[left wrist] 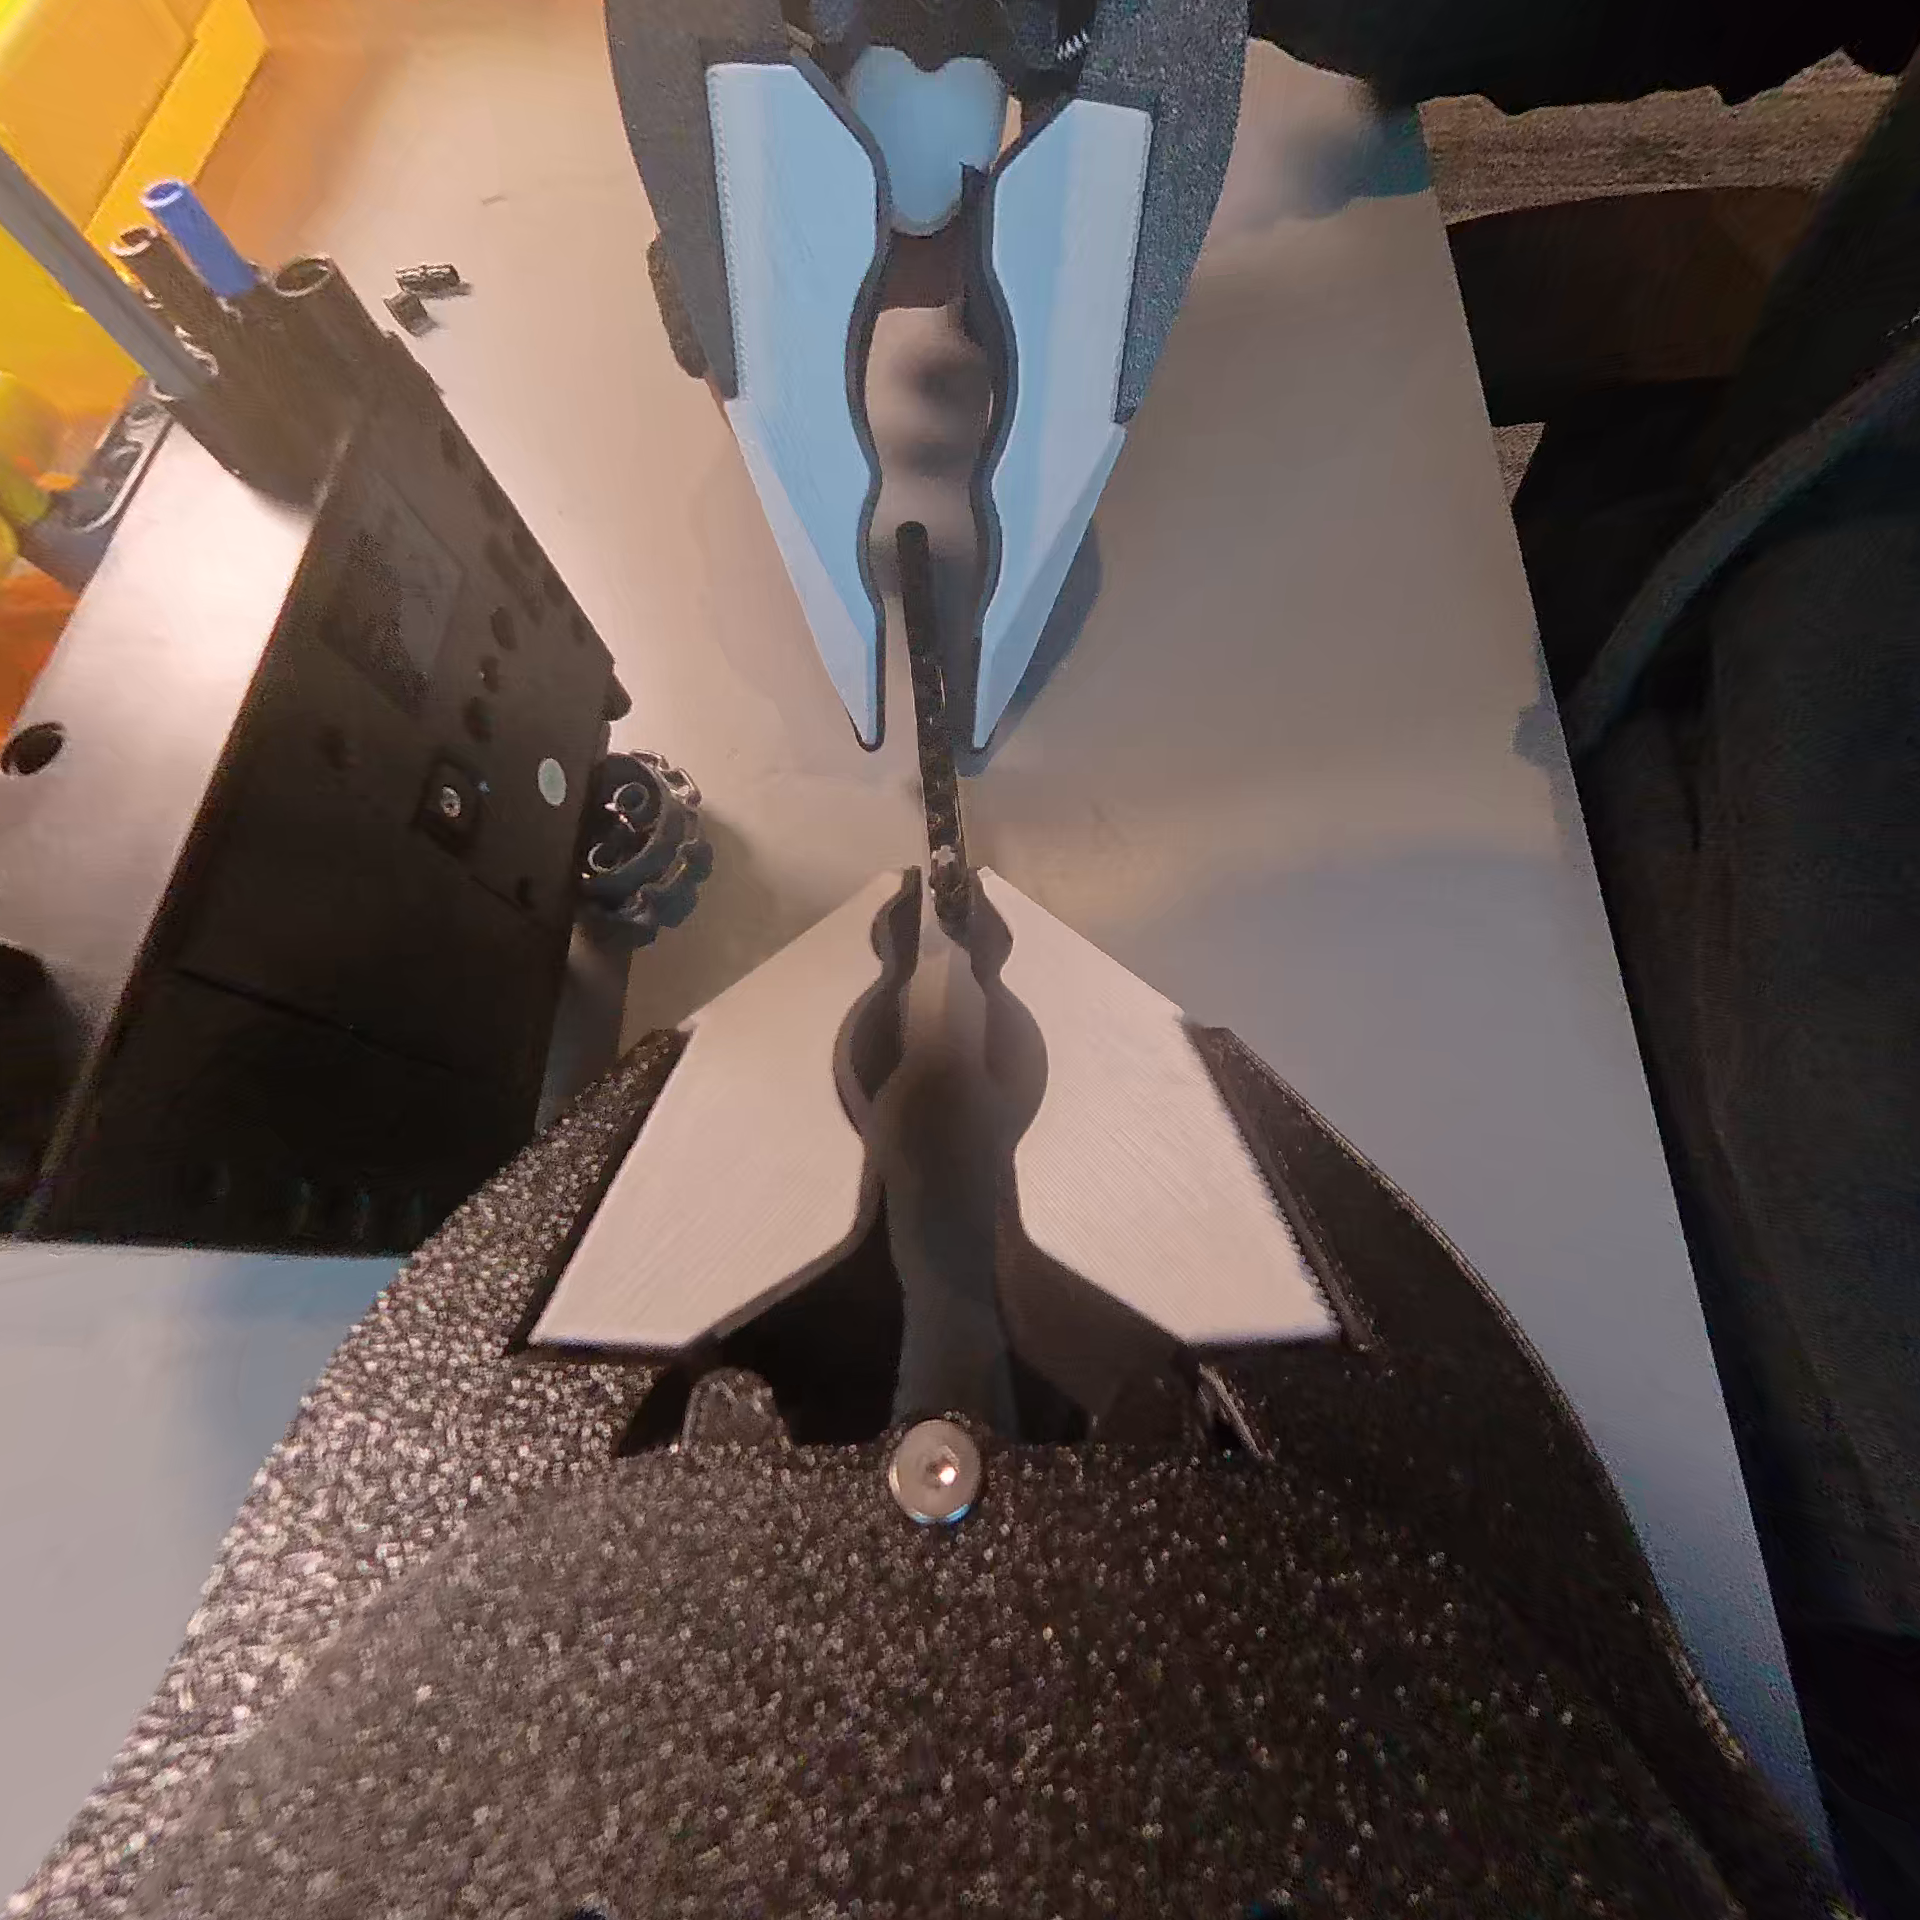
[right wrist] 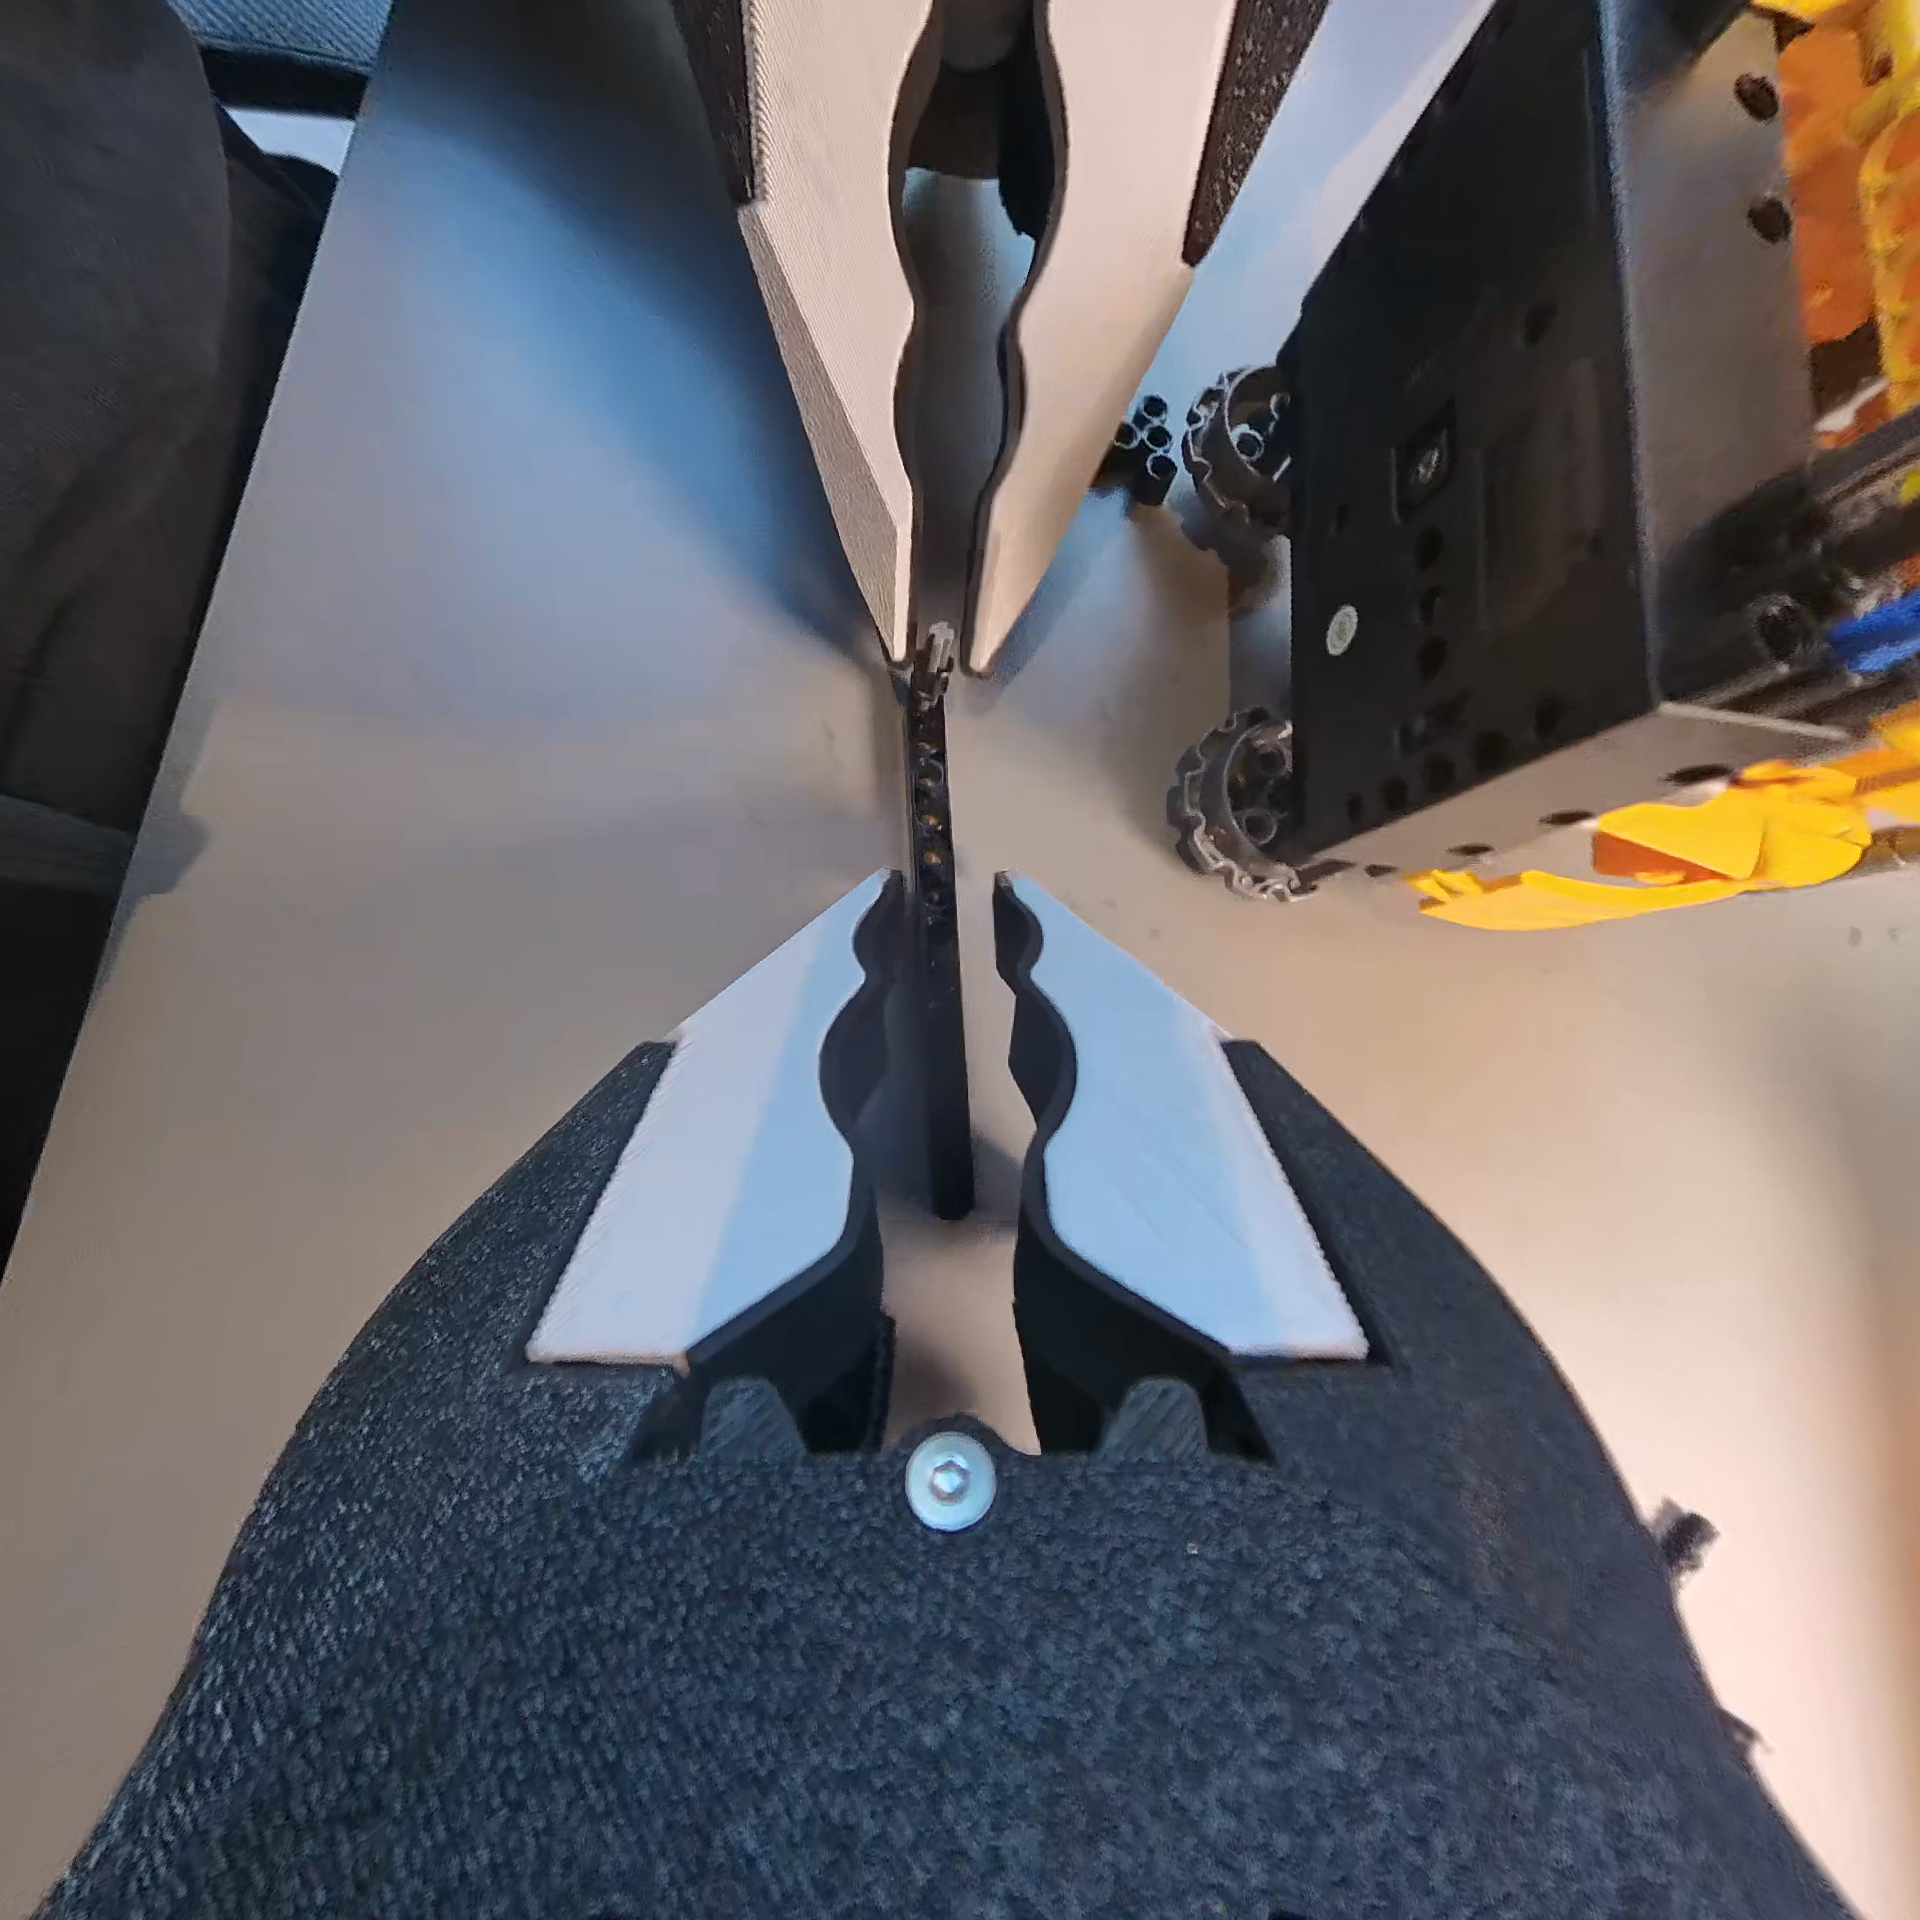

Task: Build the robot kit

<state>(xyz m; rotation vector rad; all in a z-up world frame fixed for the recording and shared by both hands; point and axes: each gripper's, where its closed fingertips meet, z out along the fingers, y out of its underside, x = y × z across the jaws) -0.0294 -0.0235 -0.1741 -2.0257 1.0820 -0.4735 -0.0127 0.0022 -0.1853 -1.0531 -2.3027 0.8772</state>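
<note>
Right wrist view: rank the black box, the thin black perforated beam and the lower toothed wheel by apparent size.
1. black box, clearly largest.
2. thin black perforated beam, long but seen edge-on and partly between the tongs nearest the camera.
3. lower toothed wheel, smallest.

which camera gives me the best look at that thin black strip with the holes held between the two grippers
The right wrist view: the black strip runs long and unobstructed, its holes visible. The left wrist view shows a shorter stretch, holes faint, its far end hidden between the right gripper's fingers.
</note>
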